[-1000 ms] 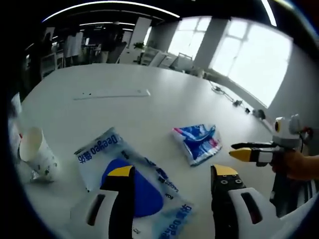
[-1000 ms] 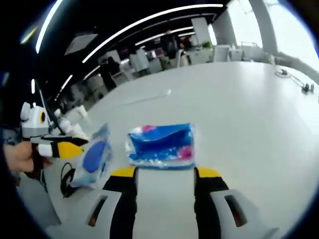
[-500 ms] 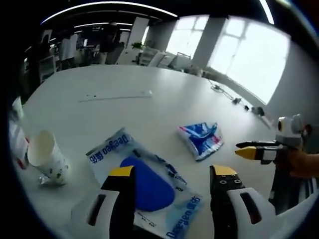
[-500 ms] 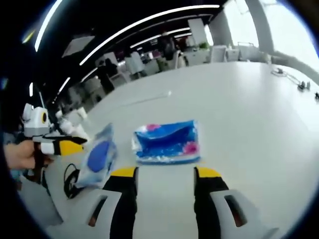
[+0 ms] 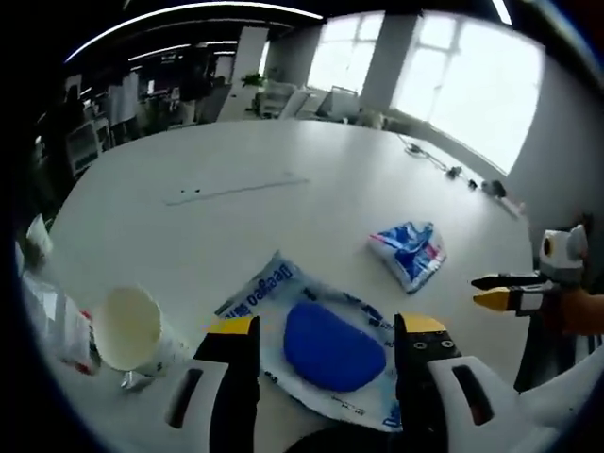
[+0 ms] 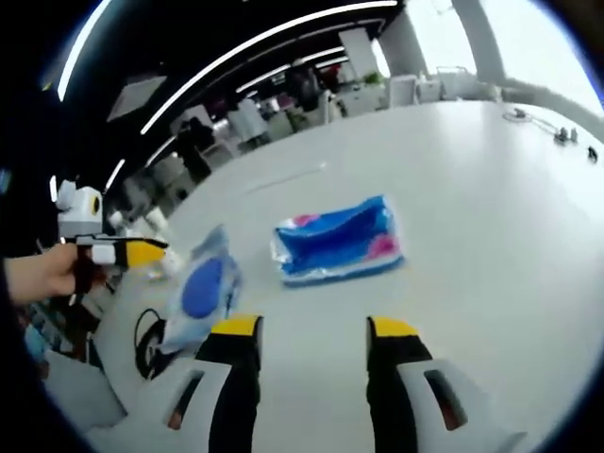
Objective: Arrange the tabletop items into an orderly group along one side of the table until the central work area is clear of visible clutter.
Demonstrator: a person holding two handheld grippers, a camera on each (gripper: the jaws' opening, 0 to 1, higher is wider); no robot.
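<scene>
Left tongs (image 5: 327, 330) agape over blue-disc pouch (image 5: 326, 342)

Paper cup (image 5: 127, 328) lies left of mask packet (image 5: 326, 344), tissue pack (image 5: 411, 253) right.

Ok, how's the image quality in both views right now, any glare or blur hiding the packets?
Left gripper view: the windows are blown out, but the blue-disc packet reads sharp between the jaws; the paper cup bends with fisheye near the edge. Right gripper view: the blue-and-pink packet is clear, the blue-disc packet slightly soft, background dim and blurry.
</scene>
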